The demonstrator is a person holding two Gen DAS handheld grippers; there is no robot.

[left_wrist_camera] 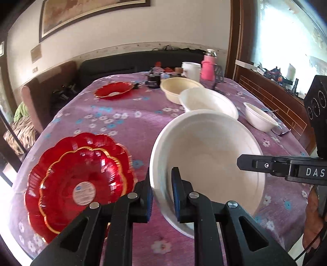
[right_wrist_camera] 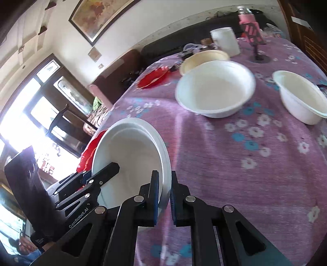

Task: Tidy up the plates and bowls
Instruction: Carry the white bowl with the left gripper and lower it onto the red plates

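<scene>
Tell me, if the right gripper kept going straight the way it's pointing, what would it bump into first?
The right gripper is already clamped on the rim of the white bowl. Beyond that, it would probably meet the purple flowered tablecloth before the other white bowl, though depth is hard to judge.

A framed painting [left_wrist_camera: 92, 14] hangs on the cream wall [left_wrist_camera: 173, 28] at upper left. Below it stands a dark sofa [left_wrist_camera: 130, 63]. Bright daylight pours through the window [left_wrist_camera: 286, 34] at upper right.
</scene>
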